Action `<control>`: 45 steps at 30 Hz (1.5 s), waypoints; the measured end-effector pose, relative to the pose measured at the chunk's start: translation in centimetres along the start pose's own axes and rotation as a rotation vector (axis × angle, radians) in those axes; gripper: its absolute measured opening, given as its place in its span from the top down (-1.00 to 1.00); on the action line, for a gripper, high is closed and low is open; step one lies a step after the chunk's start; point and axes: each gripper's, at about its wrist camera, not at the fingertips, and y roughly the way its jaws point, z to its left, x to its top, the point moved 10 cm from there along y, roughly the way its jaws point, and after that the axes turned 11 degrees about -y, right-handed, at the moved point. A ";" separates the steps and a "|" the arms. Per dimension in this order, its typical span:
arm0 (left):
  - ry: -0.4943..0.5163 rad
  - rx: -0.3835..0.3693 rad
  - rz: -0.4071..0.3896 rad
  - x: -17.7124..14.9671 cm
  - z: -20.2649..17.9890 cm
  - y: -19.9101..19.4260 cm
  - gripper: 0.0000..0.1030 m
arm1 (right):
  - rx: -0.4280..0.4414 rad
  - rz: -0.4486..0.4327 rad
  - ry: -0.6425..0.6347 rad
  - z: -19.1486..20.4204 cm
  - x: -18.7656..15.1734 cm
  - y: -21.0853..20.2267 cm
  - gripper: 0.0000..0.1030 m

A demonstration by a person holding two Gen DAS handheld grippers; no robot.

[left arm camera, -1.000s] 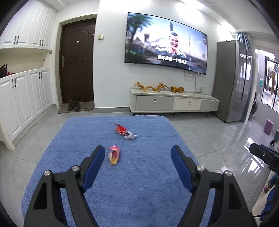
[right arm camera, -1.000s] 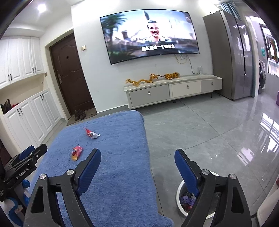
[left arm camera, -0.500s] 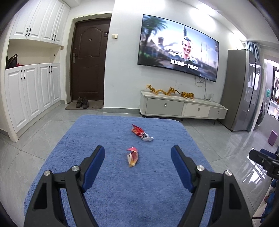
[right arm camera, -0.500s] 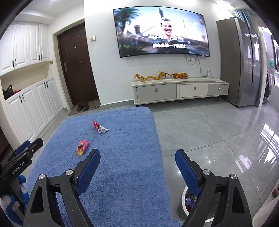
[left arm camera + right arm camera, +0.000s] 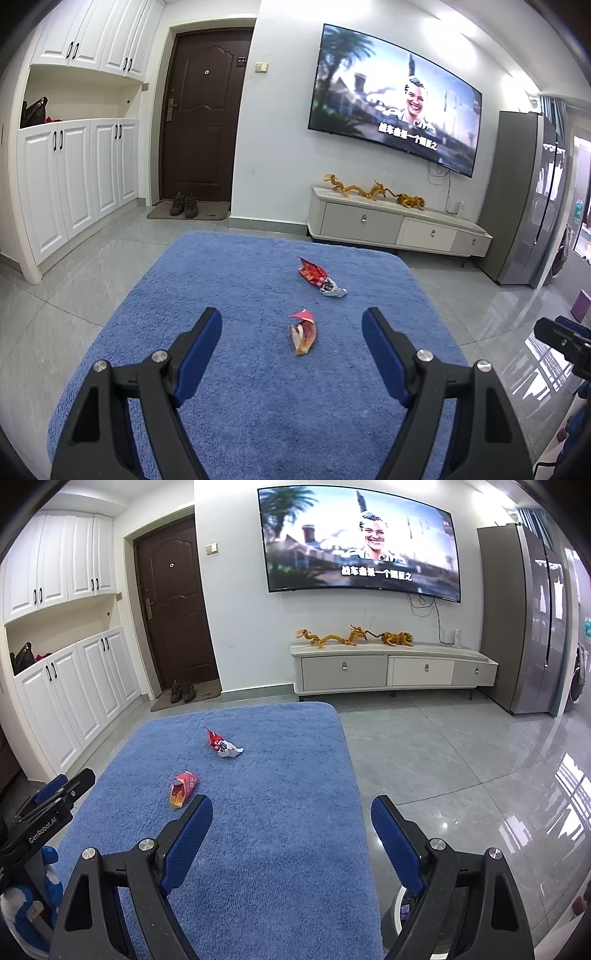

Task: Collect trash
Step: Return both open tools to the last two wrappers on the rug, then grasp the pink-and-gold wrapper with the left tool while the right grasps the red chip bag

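Left gripper (image 5: 291, 354): tilted down over the blue shaggy rug (image 5: 229, 280), jaws wide apart, empty; crumpled red-orange wrapper (image 5: 303, 332) on the rug ahead between them.
Right gripper (image 5: 291, 840): tilted down, jaws apart, empty.
Farther wrapper (image 5: 320, 281): red and silver foil, mid-rug.
Trash bin (image 5: 400, 910): white rim, mostly hidden behind the right gripper.

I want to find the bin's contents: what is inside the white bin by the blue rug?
Inside the white bin, dark and purple scraps show. The right gripper covers most of it; the rest is hidden.
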 end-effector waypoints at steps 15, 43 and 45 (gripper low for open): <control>-0.036 0.161 0.014 0.4 7.4 3.3 -0.50 | 0.013 0.069 0.001 -0.4 -1.1 2.7 -0.69; 0.051 -0.212 0.447 -6.5 -1.1 19.4 -0.02 | 0.329 0.118 -0.067 6.0 9.2 20.0 -0.69; 0.054 -0.186 0.480 -7.5 -0.6 20.9 0.32 | 0.350 0.139 -0.057 6.6 8.9 21.9 -0.69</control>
